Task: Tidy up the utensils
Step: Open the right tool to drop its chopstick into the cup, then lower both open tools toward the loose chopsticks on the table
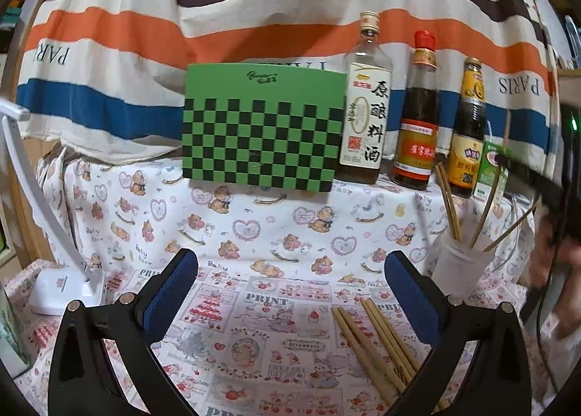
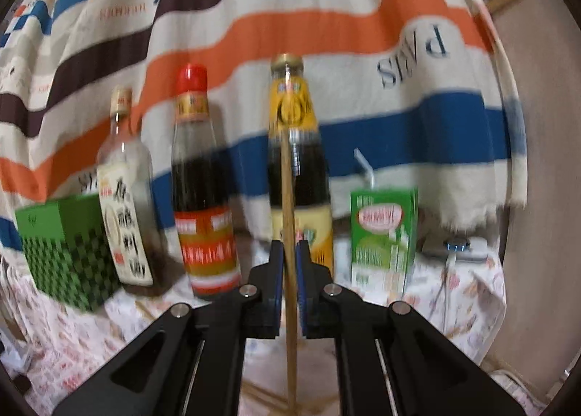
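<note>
The right wrist view is smeared by blur, so the bottle labels there cannot be read. In the left wrist view a dark, blurred shape at 3 o'clock cuts off the green carton (image 1: 491, 172), and the loose chopsticks (image 1: 377, 339) on the table run under the left gripper's right finger at 5 o'clock, their ends hidden.

The translucent cup (image 1: 458, 267), at 4 o'clock in the left view, holds about 5 chopsticks leaning outward in different directions. The 3 sauce bottles (image 1: 417, 114) stand in a row at 1 to 2 o'clock, just beside the green checkered box (image 1: 263, 129) at 12 o'clock. The carton has a straw in its top.

The left gripper (image 1: 290, 292) hovers over the printed tablecloth (image 1: 254, 234) with its blue pads wide apart and nothing between them. The right gripper (image 2: 289, 270) is clamped on a single chopstick (image 2: 288, 198), which stands nearly upright and crosses the yellow-labelled bottle (image 2: 297, 147) behind it.

Bare cloth lies open from 6 to 12 o'clock ahead of the left gripper; a white lamp base (image 1: 61, 292) sits at 8 o'clock near the table edge.
</note>
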`<state>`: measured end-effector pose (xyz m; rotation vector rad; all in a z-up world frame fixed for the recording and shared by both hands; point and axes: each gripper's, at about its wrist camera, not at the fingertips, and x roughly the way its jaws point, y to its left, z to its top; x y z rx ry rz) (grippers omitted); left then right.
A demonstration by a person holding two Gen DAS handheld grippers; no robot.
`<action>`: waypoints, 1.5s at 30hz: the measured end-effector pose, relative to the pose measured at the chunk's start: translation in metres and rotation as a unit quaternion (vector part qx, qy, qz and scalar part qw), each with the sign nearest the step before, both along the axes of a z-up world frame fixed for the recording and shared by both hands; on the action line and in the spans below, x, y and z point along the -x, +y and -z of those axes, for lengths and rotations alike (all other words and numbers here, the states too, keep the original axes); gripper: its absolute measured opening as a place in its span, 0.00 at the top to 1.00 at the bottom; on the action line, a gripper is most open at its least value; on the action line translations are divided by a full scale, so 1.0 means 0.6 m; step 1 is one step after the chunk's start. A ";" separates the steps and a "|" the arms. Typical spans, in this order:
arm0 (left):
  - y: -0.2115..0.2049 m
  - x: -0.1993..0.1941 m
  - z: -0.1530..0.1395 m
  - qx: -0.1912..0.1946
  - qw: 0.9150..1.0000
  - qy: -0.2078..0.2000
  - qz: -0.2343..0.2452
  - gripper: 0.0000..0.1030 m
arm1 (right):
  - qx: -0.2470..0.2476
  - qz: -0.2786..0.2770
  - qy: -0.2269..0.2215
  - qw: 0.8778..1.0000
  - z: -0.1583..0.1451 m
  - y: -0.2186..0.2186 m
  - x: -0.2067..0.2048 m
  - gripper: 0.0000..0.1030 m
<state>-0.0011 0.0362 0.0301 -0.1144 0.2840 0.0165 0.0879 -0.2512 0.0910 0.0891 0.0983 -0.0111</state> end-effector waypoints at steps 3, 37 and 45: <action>0.005 0.004 -0.004 0.000 1.000 -0.006 -0.008 0.01 | 0.001 -0.016 0.024 1.000 0.016 0.001 0.006 0.94; 0.034 0.012 -0.020 0.018 0.999 -0.010 -0.037 0.01 | -0.021 -0.082 0.116 0.990 0.076 0.025 0.103 0.40; 0.030 0.004 -0.014 0.004 0.999 0.004 -0.047 0.01 | -0.026 -0.130 0.161 0.978 0.106 0.055 0.108 0.40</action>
